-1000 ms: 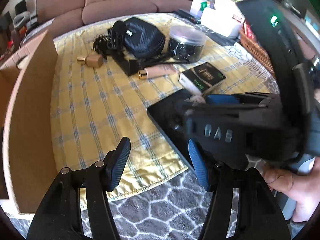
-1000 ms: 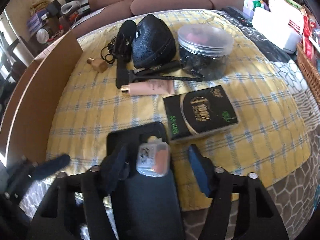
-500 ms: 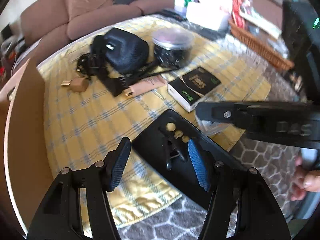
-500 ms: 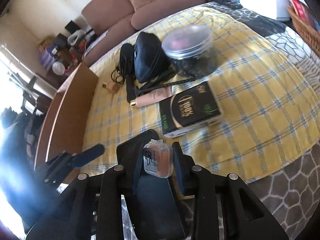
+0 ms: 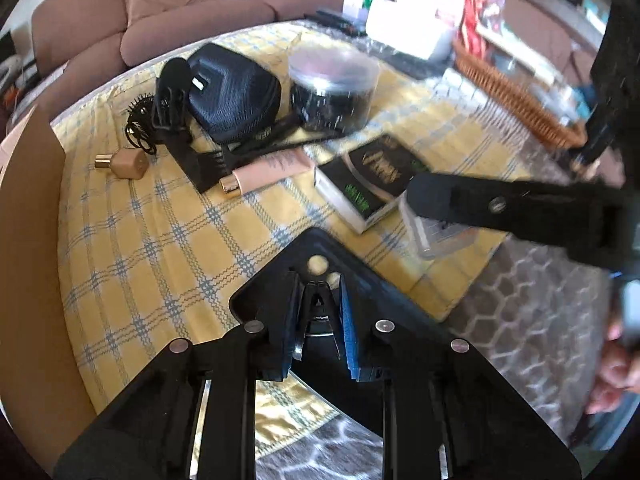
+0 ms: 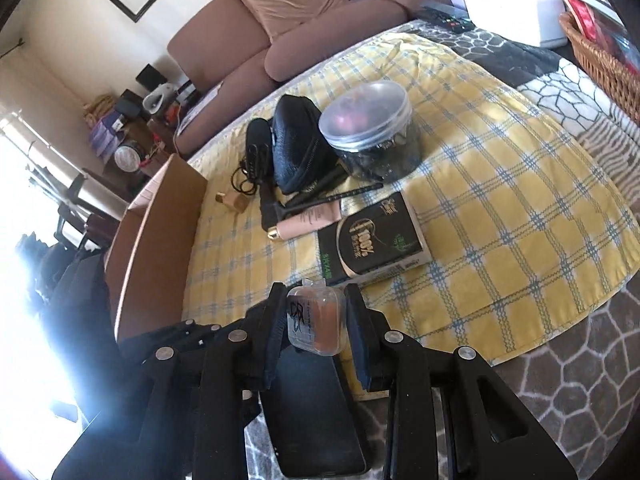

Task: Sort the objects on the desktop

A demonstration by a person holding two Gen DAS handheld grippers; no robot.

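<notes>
My right gripper [image 6: 314, 322] is shut on a small clear plastic case [image 6: 316, 320] with an orange inside, held above the table's near edge; the case also shows in the left wrist view [image 5: 438, 232]. My left gripper [image 5: 316, 316] is shut on a black clip [image 5: 317, 312] that stands on a black tray [image 5: 276, 280] at the front of the yellow checked cloth [image 5: 160, 232]. Farther back lie a black-and-green box [image 6: 372, 240], a beige tube [image 6: 308, 222], a black zip pouch [image 6: 298, 152], a clear lidded jar [image 6: 372, 132] and a small beige bottle [image 5: 124, 162].
A cardboard box wall [image 5: 28, 240] stands along the left side of the cloth. A black brush and cables [image 5: 172, 120] lie by the pouch. A wicker basket [image 5: 516, 100] and white containers [image 5: 412, 32] stand at the back right. A sofa [image 6: 300, 28] is behind the table.
My left gripper has closed from wide open onto the black clip on the tray. My right gripper has lifted the clear case up and away from the tray.
</notes>
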